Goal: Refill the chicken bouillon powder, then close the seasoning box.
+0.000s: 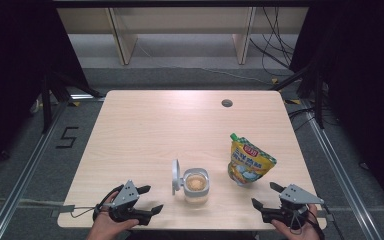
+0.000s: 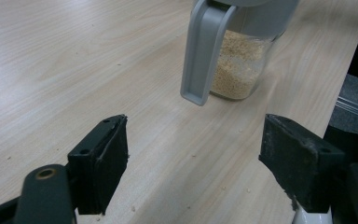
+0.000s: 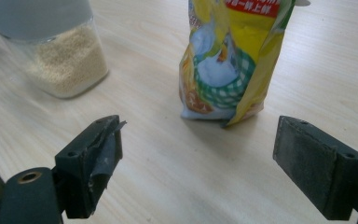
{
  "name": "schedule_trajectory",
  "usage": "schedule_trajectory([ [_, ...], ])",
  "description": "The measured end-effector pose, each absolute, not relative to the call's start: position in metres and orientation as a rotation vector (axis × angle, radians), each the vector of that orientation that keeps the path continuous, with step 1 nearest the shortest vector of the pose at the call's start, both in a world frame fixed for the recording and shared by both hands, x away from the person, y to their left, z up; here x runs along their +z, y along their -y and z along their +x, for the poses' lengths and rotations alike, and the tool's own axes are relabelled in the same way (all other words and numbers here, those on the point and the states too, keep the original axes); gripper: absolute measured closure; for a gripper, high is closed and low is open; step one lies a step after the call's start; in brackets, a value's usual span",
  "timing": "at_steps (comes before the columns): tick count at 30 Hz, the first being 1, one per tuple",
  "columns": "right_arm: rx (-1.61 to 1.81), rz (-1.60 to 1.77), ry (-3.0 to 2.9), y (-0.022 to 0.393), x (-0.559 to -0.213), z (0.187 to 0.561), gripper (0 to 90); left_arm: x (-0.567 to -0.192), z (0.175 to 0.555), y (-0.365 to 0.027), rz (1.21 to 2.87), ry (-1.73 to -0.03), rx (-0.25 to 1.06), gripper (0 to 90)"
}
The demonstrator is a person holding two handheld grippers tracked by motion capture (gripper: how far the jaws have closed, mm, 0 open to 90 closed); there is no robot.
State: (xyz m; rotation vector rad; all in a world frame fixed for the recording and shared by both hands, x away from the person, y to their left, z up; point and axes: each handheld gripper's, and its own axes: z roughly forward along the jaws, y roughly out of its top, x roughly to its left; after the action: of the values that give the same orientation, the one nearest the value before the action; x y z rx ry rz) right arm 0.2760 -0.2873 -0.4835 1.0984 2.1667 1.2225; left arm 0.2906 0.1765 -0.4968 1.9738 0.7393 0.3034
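Nearest to us, at the table's front edge, we hold the left gripper with its jaws spread wide and nothing between them; in the left gripper view bare wood lies between the two black pads. At the front right corner we hold the right gripper, its jaws likewise wide apart and empty, as the right gripper view shows.

Just beyond and between the two grippers stands the jar, upright, partly filled with pale grains. Its grey lid is flipped open and hangs at the jar's left side; in the left gripper view the lid hangs down in front of the jar.

To the jar's right and a little farther back, the yellow pouch stands upright, apart from the jar. In the right gripper view the pouch stands ahead of the jaws, with the jar off to its left.

Near the table's far edge we see a small round hole.
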Motion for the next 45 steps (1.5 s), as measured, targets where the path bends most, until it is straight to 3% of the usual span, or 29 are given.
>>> schedule_trajectory([
  [13, 1.159, 1.114, -2.241, 0.280, -0.487, 0.256, 16.5, -0.495, 0.290, -0.177, 1.998, -0.753, 0.290, 23.0],
  [37, 1.085, 1.040, -2.326, 0.273, -0.493, 0.256, 16.9, -0.470, 0.283, -0.173, 1.964, -0.715, 0.278, 23.1],
  [45, 1.073, 1.046, -2.336, 0.273, -0.494, 0.258, 17.7, -0.459, 0.290, -0.169, 1.969, -0.655, 0.321, 34.1],
])
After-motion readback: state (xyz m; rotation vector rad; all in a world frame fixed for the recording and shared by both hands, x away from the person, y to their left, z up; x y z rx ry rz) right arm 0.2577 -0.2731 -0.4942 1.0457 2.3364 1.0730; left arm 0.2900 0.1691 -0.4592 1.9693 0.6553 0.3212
